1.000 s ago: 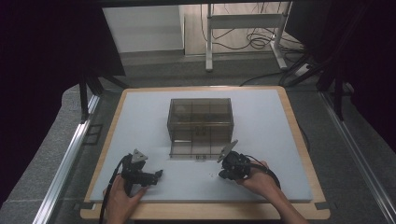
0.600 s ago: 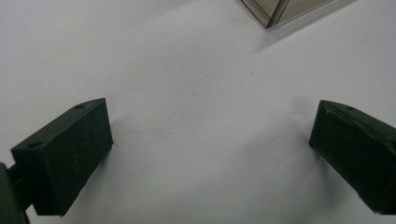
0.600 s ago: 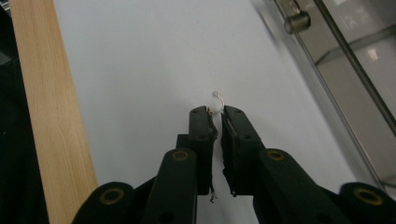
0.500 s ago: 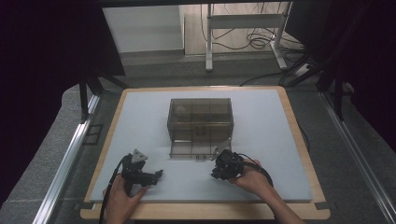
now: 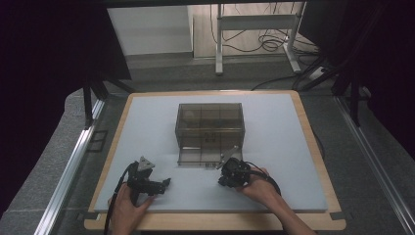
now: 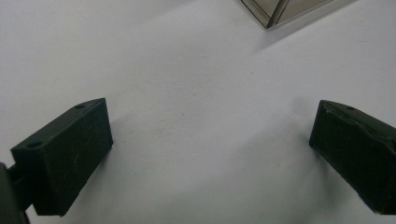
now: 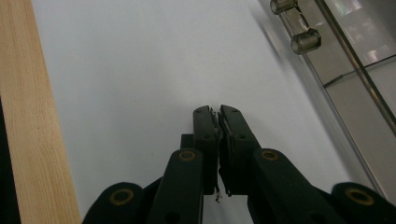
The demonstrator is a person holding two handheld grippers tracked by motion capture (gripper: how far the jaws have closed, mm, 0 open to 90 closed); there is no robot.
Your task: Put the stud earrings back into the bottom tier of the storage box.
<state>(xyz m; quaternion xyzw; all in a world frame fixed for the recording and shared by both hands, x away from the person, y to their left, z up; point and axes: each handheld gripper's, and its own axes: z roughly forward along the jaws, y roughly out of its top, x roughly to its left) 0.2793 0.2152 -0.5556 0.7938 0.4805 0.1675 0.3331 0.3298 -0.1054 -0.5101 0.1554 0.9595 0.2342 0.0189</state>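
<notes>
- The right gripper (image 5: 229, 177), black and two-jawed, has been shifted slightly left along the near edge of the smoky transparent plastic box (image 5: 209, 131).
- Its jaws have just been closing, with nothing between them.

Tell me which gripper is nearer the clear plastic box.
Right. The right gripper sits just off the clear plastic box's front flap, jaws shut. The left gripper rests farther off, toward the box's front left, jaws open.

2 bare forearms, no sleeves, lower edge of the high view, black left gripper (image 5: 164, 182) lower left with grey 3-cornered plate and looping black cable, black right gripper (image 5: 221, 179) lower centre, blocky matte jaws, brass-ringed pivot screws in the right gripper view
</notes>
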